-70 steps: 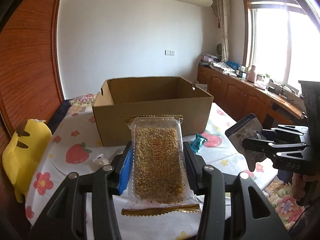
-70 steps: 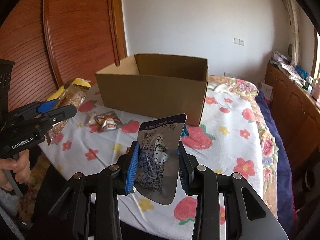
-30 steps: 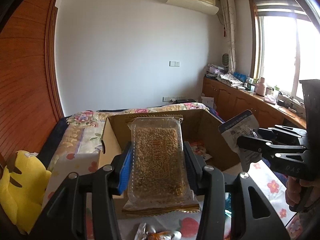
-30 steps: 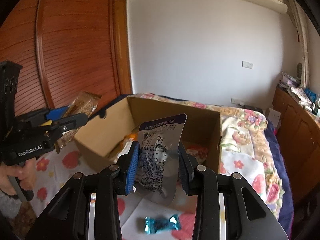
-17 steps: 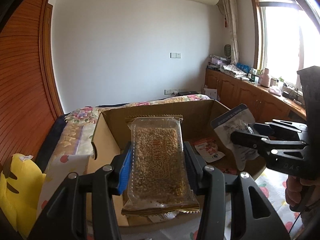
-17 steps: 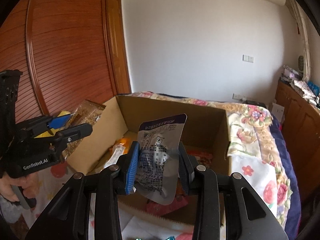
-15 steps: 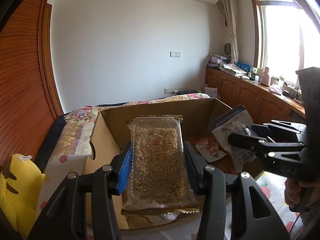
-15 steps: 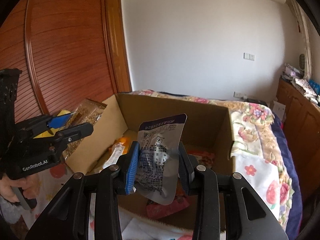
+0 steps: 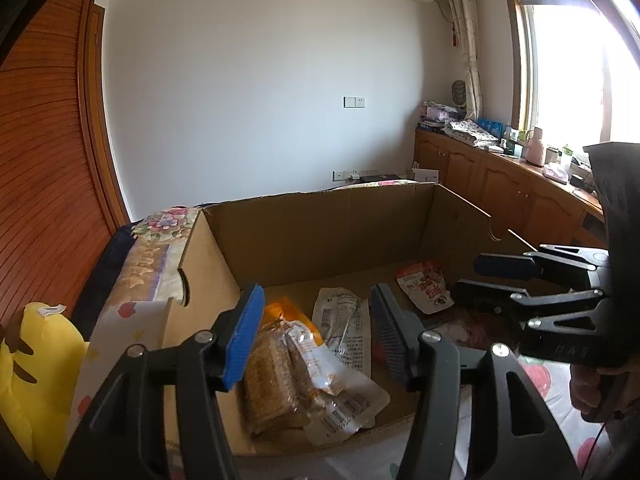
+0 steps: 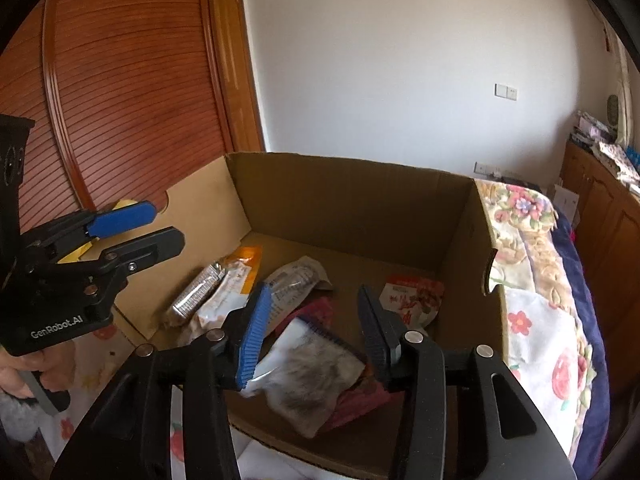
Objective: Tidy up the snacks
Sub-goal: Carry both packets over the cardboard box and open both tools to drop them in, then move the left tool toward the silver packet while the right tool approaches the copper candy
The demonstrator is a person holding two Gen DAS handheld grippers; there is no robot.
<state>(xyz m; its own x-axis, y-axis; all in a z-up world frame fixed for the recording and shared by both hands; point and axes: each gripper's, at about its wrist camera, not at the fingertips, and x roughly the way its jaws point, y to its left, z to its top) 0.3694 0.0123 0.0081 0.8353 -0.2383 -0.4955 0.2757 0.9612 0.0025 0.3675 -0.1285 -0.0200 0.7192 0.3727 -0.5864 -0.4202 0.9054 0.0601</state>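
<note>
Left wrist view. Left hand-held gripper (image 9: 316,332) is above the near edge of the cardboard box (image 9: 320,236), jaws parted and opening, nothing pressed between the pads. The grain bar packet (image 9: 272,380) lies on the box floor in the near left corner, below the blue pad. An orange-and-white packet (image 9: 316,356) leans across it. A white printed pouch (image 9: 344,328) lies flat beside these, toward the box middle. A red-and-white sachet (image 9: 424,286) lies toward the right wall of the box. Right hand-held gripper (image 9: 480,278) reaches in over the right wall, its two fingers apart with a gap between them. The box sits on a bed with a flower-print sheet (image 9: 160,224); a yellow plush toy (image 9: 36,360) lies left of the box.

Right wrist view. Right hand-held gripper (image 10: 312,332) is over the near part of the box (image 10: 352,200), jaws opening, pads clear of any packet. A silver-grey pouch (image 10: 308,376) shows below and between the fingers, motion-blurred; it is probably falling or just landed on the box floor, but the blur does not settle that. Dark red packets (image 10: 360,396) lie under it. The red-and-white sachet (image 10: 412,300) lies near the right wall. A foil-ended bar packet (image 10: 200,292) and the orange-and-white packet (image 10: 236,280) lie along the left wall. Left hand-held gripper (image 10: 148,228) hangs over the left wall, empty, held by a hand (image 10: 20,368).
</note>
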